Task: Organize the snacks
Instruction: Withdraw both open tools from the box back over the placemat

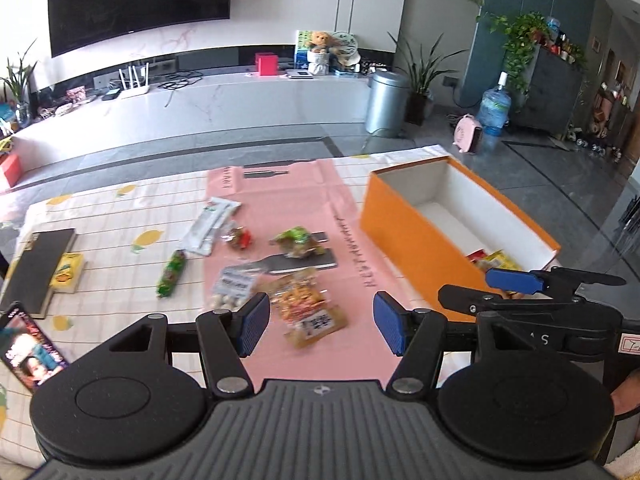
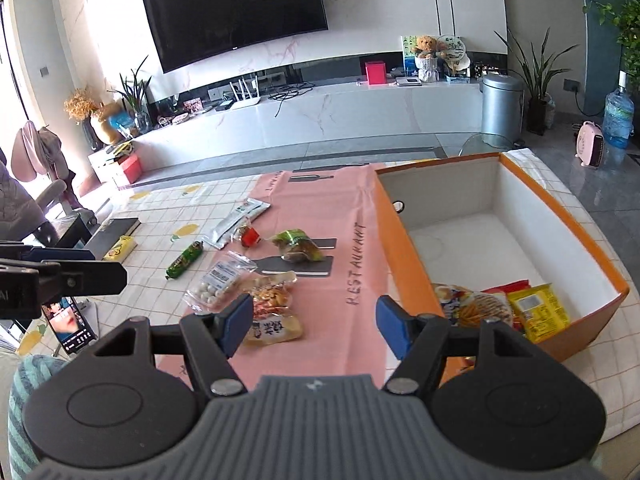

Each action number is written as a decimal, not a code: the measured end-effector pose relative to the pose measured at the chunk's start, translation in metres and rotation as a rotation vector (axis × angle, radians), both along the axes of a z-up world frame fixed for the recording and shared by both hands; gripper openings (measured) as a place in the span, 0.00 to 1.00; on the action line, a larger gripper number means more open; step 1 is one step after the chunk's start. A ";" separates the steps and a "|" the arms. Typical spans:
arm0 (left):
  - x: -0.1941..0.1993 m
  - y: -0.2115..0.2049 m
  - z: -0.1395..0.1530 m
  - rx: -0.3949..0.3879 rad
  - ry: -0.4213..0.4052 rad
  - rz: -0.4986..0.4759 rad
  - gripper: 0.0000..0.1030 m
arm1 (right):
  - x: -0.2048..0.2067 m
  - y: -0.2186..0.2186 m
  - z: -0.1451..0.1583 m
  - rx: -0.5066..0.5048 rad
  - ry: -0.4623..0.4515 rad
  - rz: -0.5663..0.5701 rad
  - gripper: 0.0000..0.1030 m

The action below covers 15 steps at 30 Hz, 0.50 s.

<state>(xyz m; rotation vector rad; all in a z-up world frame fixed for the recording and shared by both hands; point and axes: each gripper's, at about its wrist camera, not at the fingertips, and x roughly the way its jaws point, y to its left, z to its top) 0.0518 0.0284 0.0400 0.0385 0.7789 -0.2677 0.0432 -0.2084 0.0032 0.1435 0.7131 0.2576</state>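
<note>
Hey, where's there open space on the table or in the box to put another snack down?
Inside the orange box, the far floor beyond the yellow packet and noodle pack is bare. The pink mat is bare between the green-wrapped snack and the box. The mat's left half is crowded, from the white sachet to the orange snack bag.

Far ahead of gripper: wall TV [image 2: 236, 8], teddy bear [image 2: 425, 47], red cube [image 2: 375, 73], steel bin [image 2: 502, 106]. Ahead-right: water jug [image 2: 618, 116]. Low at left: phone [image 2: 72, 326], 1 black book [image 1: 38, 266].
</note>
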 end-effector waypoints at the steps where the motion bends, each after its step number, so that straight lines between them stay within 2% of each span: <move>1: -0.002 0.007 -0.001 0.012 -0.001 0.000 0.68 | -0.001 0.007 -0.002 -0.002 -0.006 0.001 0.64; 7: 0.002 0.042 -0.020 0.036 0.021 0.006 0.68 | 0.001 0.050 -0.019 -0.026 -0.037 0.044 0.68; 15: 0.024 0.063 -0.054 0.053 0.058 0.004 0.72 | 0.017 0.097 -0.044 -0.106 -0.044 0.107 0.74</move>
